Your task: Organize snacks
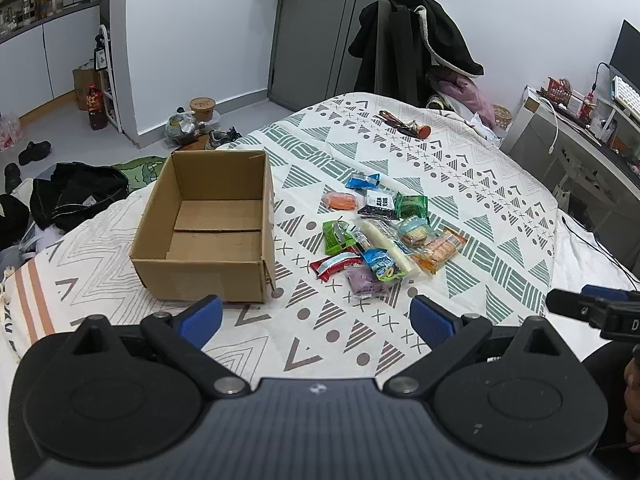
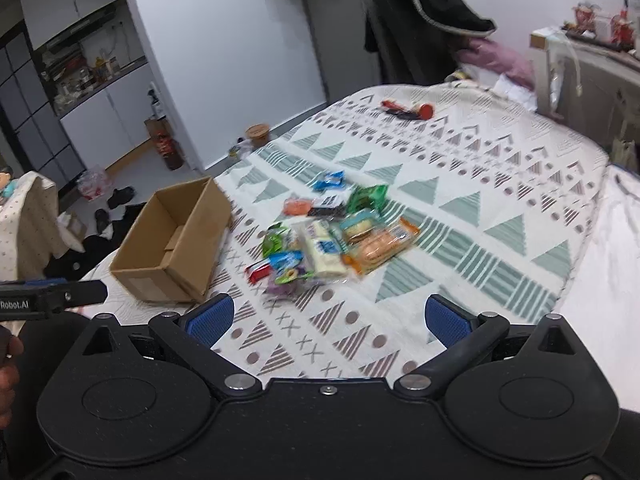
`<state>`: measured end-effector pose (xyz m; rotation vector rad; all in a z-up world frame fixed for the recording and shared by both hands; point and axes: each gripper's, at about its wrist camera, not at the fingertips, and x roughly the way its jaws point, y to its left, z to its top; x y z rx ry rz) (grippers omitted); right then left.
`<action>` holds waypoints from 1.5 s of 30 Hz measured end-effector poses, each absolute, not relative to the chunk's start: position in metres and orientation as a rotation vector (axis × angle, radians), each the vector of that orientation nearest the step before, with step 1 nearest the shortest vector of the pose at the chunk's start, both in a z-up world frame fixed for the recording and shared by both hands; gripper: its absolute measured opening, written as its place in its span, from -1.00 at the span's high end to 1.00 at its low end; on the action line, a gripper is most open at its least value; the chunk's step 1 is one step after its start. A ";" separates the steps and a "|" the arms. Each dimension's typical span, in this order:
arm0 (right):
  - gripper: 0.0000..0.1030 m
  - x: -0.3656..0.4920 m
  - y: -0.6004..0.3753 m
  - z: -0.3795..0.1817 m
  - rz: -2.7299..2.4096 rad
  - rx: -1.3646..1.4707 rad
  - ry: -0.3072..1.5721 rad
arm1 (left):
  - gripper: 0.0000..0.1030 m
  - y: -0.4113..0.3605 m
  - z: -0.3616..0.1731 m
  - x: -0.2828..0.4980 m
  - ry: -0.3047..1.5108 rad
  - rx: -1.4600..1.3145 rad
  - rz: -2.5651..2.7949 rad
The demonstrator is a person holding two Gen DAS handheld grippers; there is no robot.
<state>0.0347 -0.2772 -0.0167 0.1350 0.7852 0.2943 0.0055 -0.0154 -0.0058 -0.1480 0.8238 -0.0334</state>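
An open, empty cardboard box point(image 1: 208, 224) point(image 2: 176, 240) sits on the patterned bedspread point(image 1: 460, 184) point(image 2: 460, 168). To its right lies a loose pile of wrapped snacks point(image 1: 380, 236) point(image 2: 328, 236): a red packet point(image 1: 334, 264), a purple one point(image 1: 368, 282), green ones, an orange-wrapped biscuit pack point(image 1: 438, 250) and a long white pack point(image 1: 390, 246). My left gripper point(image 1: 318, 318) hovers open over the near bedspread, short of box and pile. My right gripper point(image 2: 330, 318) is open too, nothing between its blue pads, just short of the pile. The right wrist view is blurred.
A small red and dark object point(image 1: 404, 122) lies at the far end of the bed. A dark coat point(image 1: 412, 44) hangs behind it. Clothes, shoes and a bottle point(image 1: 96, 106) litter the floor on the left. A cluttered desk point(image 1: 580, 120) stands on the right.
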 end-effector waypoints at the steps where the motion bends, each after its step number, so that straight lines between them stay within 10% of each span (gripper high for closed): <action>1: -1.00 0.035 -0.275 -0.015 0.296 0.123 0.787 | -0.94 -0.016 -0.007 0.007 0.823 -0.148 -0.035; 29: -0.90 0.115 -0.261 -0.010 0.329 0.084 0.786 | -0.88 -0.048 -0.017 0.074 0.847 -0.188 -0.029; 45: -0.46 0.159 -0.297 -0.065 0.222 0.364 0.872 | -0.30 -0.090 -0.071 0.133 0.933 -0.234 -0.034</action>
